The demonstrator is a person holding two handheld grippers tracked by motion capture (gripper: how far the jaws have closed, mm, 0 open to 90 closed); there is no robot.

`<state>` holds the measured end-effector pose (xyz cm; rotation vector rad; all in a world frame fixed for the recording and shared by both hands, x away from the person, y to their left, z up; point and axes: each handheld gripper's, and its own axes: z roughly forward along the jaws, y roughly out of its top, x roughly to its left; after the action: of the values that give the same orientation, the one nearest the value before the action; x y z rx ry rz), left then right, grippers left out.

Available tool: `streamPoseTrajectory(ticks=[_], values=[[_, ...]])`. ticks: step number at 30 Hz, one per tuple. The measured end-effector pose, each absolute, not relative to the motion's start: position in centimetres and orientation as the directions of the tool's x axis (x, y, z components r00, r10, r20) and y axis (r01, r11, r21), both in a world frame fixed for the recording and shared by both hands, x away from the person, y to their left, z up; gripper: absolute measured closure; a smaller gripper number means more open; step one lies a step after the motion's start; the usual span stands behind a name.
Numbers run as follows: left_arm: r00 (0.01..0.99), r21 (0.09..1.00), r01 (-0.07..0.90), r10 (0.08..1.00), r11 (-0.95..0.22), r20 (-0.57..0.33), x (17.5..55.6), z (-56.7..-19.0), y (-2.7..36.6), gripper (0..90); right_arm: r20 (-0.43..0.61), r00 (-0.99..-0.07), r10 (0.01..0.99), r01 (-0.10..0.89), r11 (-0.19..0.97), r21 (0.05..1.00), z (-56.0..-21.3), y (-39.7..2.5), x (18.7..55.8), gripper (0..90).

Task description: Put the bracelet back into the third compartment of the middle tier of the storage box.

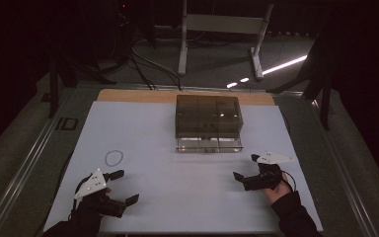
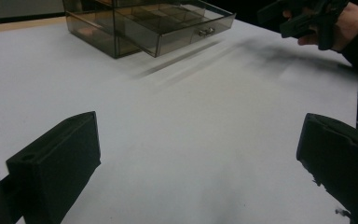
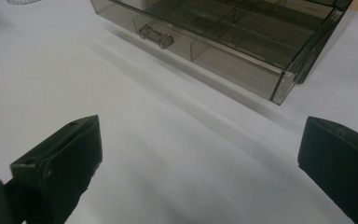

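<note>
Grippers wide apart over white table, holding nothing.
At my left, the left gripper [image 1: 120,186] hovers with jaws spread, a small ring [image 1: 114,158] lying just beyond it. Mid-table at the far side stands the smoky drawer box [image 1: 208,116], its bottom drawer [image 1: 208,144] pulled out. My right gripper [image 1: 243,167] gapes too, near the drawer's right corner.

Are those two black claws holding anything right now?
No. The left gripper and right gripper are both open over the table, with nothing between their jaws.
</note>
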<state>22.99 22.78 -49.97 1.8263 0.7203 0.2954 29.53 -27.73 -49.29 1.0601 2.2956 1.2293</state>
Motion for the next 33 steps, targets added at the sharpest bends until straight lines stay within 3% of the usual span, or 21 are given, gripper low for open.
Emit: streamPoseTrajectory(ticks=[18, 33], values=[[0.714, 0.928, 0.326, 0.691, -0.182, -0.115, 24.5, -47.1, 24.1, 1.0, 0.071, -0.678, 0.732, 0.466, 0.354, 0.811, -49.4, -27.7, 29.6, 0.3], [0.520, 0.924, 0.352, 0.852, -0.148, -0.062, 26.7, -45.7, 26.0, 1.0, 0.078, -0.677, 0.732, 0.468, 0.346, 0.813, -49.3, -27.7, 29.6, 0.3]])
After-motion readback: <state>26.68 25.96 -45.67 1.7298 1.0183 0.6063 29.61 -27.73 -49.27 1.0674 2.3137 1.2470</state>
